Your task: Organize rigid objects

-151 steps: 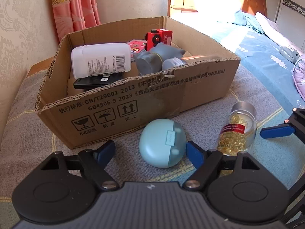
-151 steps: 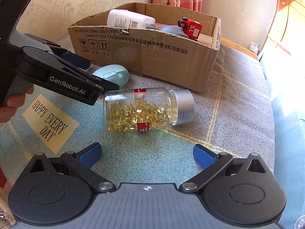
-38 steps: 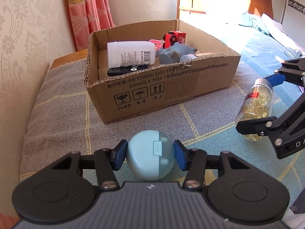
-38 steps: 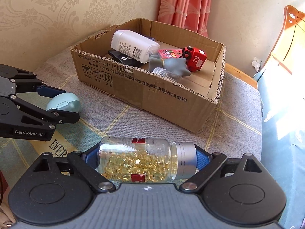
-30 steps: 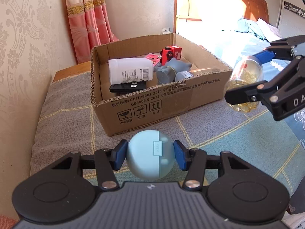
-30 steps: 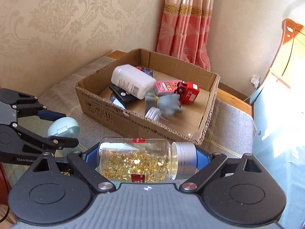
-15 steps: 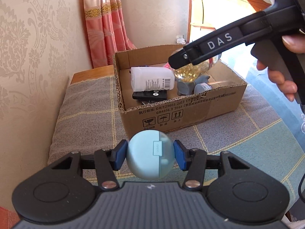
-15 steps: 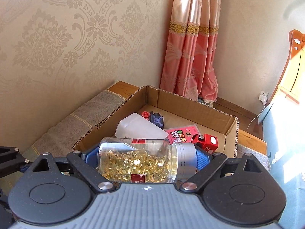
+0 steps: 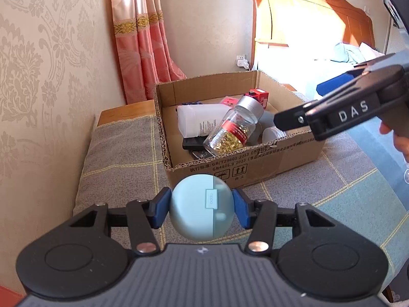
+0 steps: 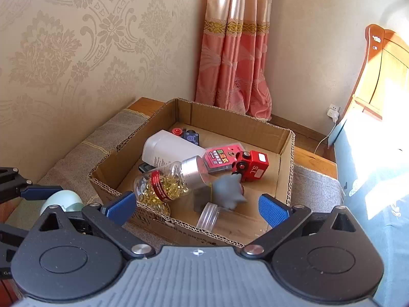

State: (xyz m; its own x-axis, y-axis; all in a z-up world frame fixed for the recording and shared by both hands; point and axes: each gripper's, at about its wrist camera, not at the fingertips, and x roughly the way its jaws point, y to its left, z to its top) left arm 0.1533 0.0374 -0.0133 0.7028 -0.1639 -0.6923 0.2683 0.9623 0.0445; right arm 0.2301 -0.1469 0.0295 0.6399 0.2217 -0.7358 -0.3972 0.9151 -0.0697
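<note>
The left gripper (image 9: pixel 202 206) pinches the round pale-blue plastic case (image 9: pixel 202 207) between its blue pads, above the checked blanket, on the near side of the open brown cardboard box (image 9: pixel 255 165). The box lies ahead of this gripper and lower, so the coming move is, I think, forward over the near wall and then a release.

The right gripper (image 10: pixel 196 206) is nearer to the box; its jaws have just been opening and now stand spread wide with nothing between them. The clear glass bottle of yellow capsules with a silver cap (image 10: pixel 171 179) is inside the box, tilted, its long axis slanting with the cap higher and toward the far wall (whether it rests already or is falling, I cannot tell).

The left view shows the bottle leaning by the white plastic bottle (image 9: pixel 202 122). Only the right view shows the box floor: the red toy truck (image 10: pixel 251 165), the grey toy figure (image 10: pixel 228 190) and free cardboard near the far wall.
</note>
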